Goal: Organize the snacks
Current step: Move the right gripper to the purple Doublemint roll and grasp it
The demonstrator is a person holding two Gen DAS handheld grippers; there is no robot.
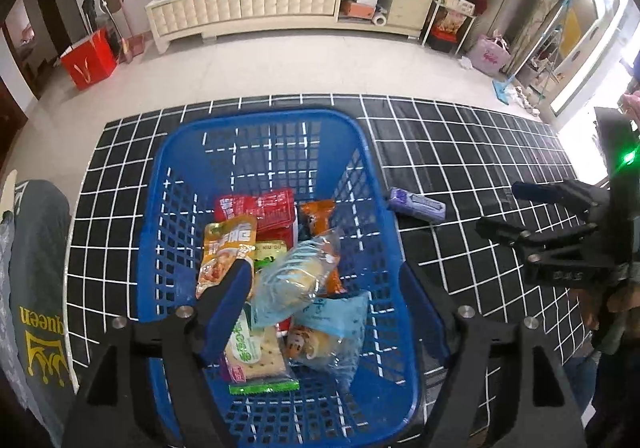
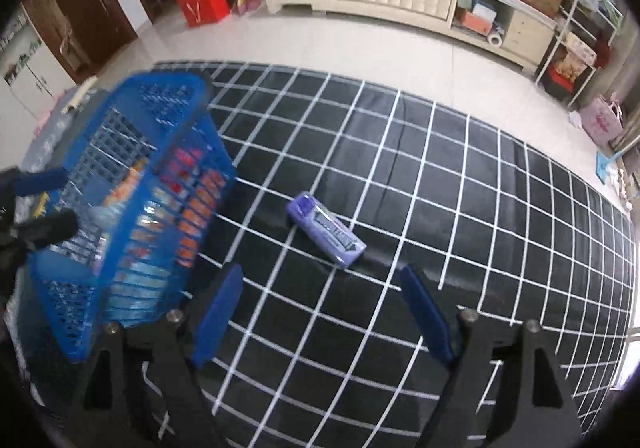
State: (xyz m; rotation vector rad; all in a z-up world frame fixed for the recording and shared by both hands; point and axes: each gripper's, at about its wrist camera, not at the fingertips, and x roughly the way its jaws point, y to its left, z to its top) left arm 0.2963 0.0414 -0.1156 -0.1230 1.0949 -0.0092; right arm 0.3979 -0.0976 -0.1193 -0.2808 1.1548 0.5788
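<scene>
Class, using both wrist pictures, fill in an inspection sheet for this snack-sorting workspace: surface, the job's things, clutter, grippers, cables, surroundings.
Surface: black mat with white grid, laid on a pale tiled floor.
Job's things: blue basket holding several snack packets; purple packet lies alone on the mat beside it.
Clutter: nothing seen on the mat besides these.
Grippers: left gripper open over the basket, holding nothing; right gripper open above the mat, short of the purple packet.
Cables: nothing seen.
Surroundings: cream cabinet, red bag, shelving rack, brown door.
</scene>
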